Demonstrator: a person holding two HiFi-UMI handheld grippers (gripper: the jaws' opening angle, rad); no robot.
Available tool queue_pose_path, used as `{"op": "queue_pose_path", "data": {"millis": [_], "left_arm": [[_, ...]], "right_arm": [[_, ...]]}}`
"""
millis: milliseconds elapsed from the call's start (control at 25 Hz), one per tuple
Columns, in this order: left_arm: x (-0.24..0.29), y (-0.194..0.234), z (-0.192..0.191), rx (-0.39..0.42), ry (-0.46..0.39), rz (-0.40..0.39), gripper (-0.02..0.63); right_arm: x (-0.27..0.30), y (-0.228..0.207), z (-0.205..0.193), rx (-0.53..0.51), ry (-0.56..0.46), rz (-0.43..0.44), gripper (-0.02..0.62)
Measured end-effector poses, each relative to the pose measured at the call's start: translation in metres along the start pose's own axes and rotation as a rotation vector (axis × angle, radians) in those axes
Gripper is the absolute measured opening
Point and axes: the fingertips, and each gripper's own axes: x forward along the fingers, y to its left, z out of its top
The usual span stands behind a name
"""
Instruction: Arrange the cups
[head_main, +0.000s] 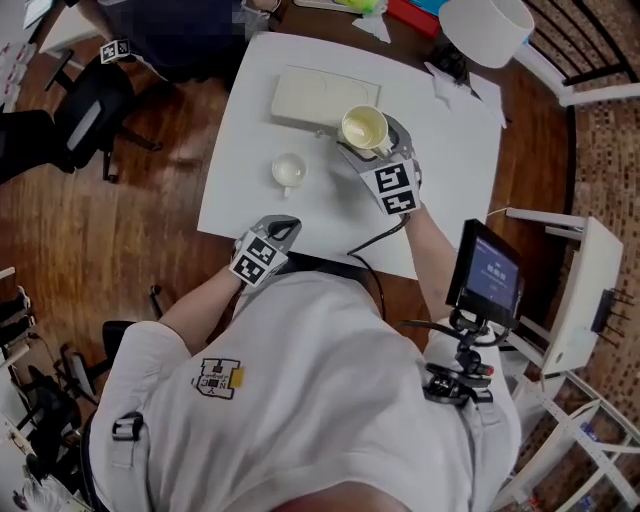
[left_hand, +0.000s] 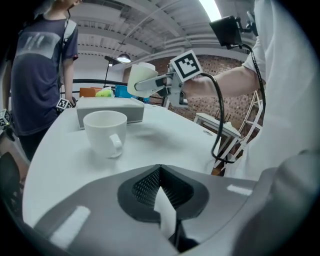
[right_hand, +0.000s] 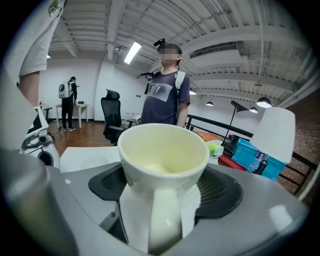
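My right gripper is shut on a cream cup and holds it in the air over the far part of the white table. In the right gripper view the cup sits upright between the dark pads, its handle toward the camera. A second white cup stands on the table to the left of the held one. My left gripper rests by the table's front edge, jaws together and nothing in them. It looks at the standing cup, whose handle faces it.
A cream rectangular box lies at the table's far side, just behind the held cup. A person in a dark shirt stands beyond the table. A screen on a stand and a white side table are at the right; a black chair at the left.
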Motion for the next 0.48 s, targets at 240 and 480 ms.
{"op": "queue_pose_path", "data": {"millis": [240,480], "left_arm": [[-0.017,0.015,-0.003,-0.046,-0.022,0.053,-0.005],[-0.034,0.028,-0.019,-0.112,-0.022,0.121,-0.005]], "right_arm": [[0.042,-0.063,0.022,0.058,0.016,-0.065,0.428],[0.081,-0.073,0.005,0.085,0.078,-0.058,0.43]]}}
